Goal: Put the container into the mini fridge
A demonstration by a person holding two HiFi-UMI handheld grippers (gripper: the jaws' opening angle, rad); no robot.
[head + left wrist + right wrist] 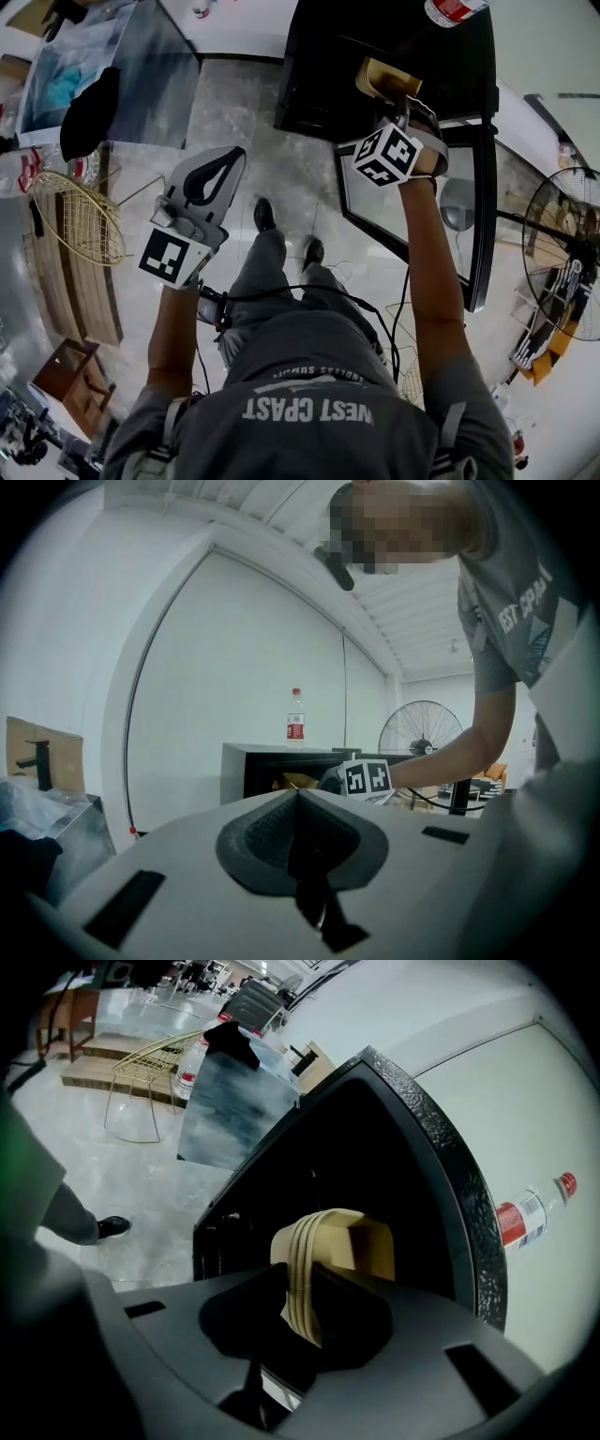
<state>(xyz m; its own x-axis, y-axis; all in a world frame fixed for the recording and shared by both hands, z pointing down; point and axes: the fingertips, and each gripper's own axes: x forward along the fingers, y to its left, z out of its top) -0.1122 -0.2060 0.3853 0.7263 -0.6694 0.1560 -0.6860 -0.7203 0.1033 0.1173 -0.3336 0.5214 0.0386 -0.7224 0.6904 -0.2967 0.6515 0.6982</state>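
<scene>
Container (345,1239), a tan ribbed tub, is sitting in the open mouth of the black mini fridge (448,1185), with the dark interior showing behind and around it. It is lying tilted, its open side facing toward the right of the right gripper view. Whether it is resting on a shelf cannot be told.

The right gripper (298,1277) is reaching into the fridge opening. Its jaws are standing apart, with the container's ribbed rim running between them. They are sitting loosely on either side of that rim rather than clamping it. In the head view the right gripper (405,111) is stretching forward from the person's extended arm, and the container (384,79) is showing just beyond it at the front edge of the mini fridge (319,66). The fridge door (483,234) is hanging open to the right, below that arm.

The left gripper (225,165) is hovering over the pale floor (291,169), well apart from the fridge. Its jaws are lying pressed together, with nothing between them, as the left gripper view shows (298,803).

A plastic bottle (525,1218) with a red label is standing upright on top of the fridge. A floor fan (562,251) is standing to the right of the open door.
</scene>
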